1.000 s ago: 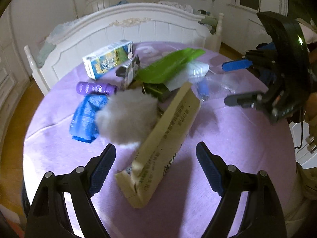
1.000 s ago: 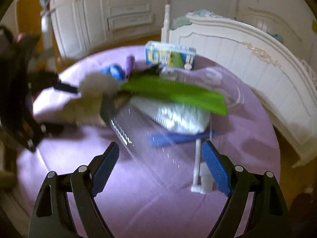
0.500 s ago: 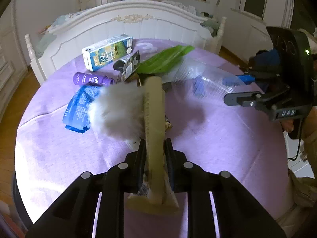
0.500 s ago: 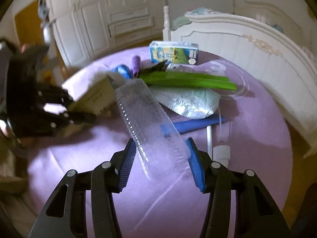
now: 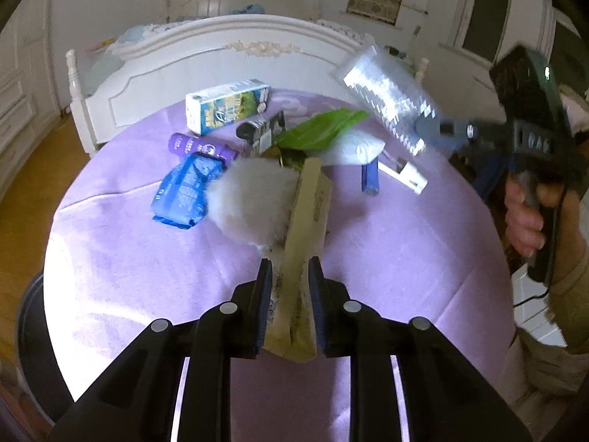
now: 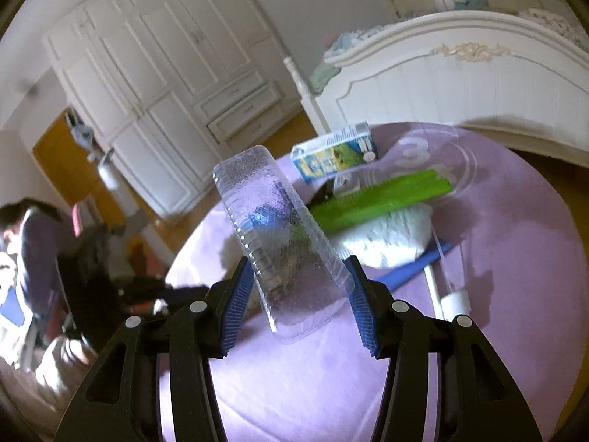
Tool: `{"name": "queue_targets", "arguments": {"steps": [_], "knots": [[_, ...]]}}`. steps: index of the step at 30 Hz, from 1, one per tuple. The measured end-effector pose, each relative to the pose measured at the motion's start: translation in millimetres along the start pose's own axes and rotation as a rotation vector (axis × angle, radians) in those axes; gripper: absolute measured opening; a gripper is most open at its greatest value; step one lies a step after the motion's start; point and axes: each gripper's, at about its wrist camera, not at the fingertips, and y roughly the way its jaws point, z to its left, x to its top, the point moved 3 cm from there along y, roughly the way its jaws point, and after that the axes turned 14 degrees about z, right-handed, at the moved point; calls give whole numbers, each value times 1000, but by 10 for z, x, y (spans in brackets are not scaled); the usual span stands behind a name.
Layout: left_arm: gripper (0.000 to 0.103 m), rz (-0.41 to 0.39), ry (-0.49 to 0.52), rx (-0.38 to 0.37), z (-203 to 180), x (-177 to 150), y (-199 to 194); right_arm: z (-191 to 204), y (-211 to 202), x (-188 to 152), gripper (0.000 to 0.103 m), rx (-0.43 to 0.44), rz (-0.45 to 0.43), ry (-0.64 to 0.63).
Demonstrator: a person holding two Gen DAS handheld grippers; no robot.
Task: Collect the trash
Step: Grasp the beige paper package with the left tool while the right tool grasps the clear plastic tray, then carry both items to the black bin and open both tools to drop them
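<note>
Left hand-held gripper (image 5: pixel 291 283): closed tight on the near end of a tan paper bag (image 5: pixel 307 228), pads pressing both flat sides.
Paper bag: long axis runs straight away from the gripper toward the pile in the middle of the desk (image 5: pixel 129 258); its far end rises beside a white fluffy ball (image 5: pixel 254 202).
Right hand-held gripper (image 6: pixel 300 294): clamped on a clear plastic bottle (image 6: pixel 276 235), held off the desk.
Bottle: long axis tilts up and away to the left, base end farthest from the gripper.
Around: milk carton (image 5: pixel 226 105), purple tube (image 5: pixel 200 146), blue wrapper (image 5: pixel 186 193), green leaf (image 5: pixel 324 129), white pouch (image 5: pixel 355 149).
In the way: the fluffy ball touches the bag's left side; the bed's footboard (image 5: pixel 221 55) stands just behind the desk.
</note>
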Motion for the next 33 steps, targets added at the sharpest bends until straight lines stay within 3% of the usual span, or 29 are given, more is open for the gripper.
{"name": "queue_targets", "arguments": {"steps": [1, 3, 4, 5, 6, 7, 8, 14, 23, 27, 33], "knots": [[30, 10, 10, 17, -16, 21, 48, 3, 13, 8, 51, 6, 2, 6], [64, 19, 18, 33, -27, 47, 129, 24, 32, -6, 51, 8, 8, 12], [65, 22, 22, 32, -37, 56, 164, 34, 40, -16, 51, 7, 11, 13], [64, 29, 29, 21, -52, 71, 201, 46, 49, -25, 51, 8, 15, 13], [55, 35, 40, 5, -74, 81, 234, 64, 57, -37, 51, 6, 20, 13], [40, 42, 48, 3, -96, 90, 257, 73, 72, -46, 51, 4, 23, 12], [19, 50, 48, 1, -104, 89, 278, 75, 85, -43, 51, 3, 27, 12], [18, -37, -43, -16, 60, 16, 79, 148, 186, -50, 48, -9, 56, 1], [18, -207, -178, -46, 408, -349, -659, 463, 324, 75, 45, -5, 57, -41], [18, -274, -298, 13, 748, -607, -938, 693, 363, 250, 45, 26, 51, -67], [18, -297, -500, 103, 1360, -967, -1058, 1340, 669, 511, 45, 80, 87, -164]]}}
